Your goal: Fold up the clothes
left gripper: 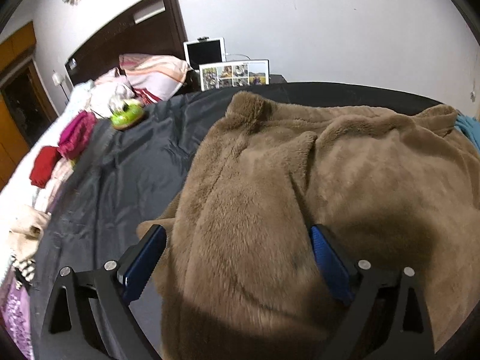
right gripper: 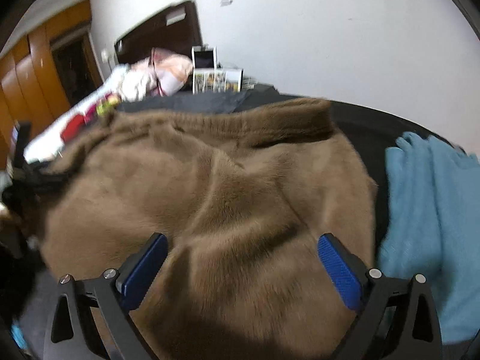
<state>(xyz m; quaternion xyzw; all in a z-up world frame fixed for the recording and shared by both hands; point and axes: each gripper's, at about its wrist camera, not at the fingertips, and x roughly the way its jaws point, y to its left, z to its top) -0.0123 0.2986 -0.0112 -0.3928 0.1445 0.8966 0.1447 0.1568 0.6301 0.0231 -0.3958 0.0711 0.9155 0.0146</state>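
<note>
A brown fleecy garment [left gripper: 300,180] lies spread over the dark sheet [left gripper: 126,165] on the bed. My left gripper [left gripper: 238,231] hovers over its near left part, blue pads wide apart, with the fleece below them and nothing pinched. In the right wrist view the same brown garment [right gripper: 210,195] fills the middle. My right gripper [right gripper: 243,240] stands open above its near right part, pads clear of the cloth. At the far left edge of that view the black frame of the other gripper [right gripper: 21,150] shows.
A light blue cloth [right gripper: 426,225] lies right of the brown garment. Folded red [left gripper: 43,166] and magenta clothes [left gripper: 76,135], a green toy [left gripper: 126,117] and pillows [left gripper: 153,73] sit at the bed's left and head. A dark headboard [left gripper: 129,36] and photo frame [left gripper: 234,75] stand behind.
</note>
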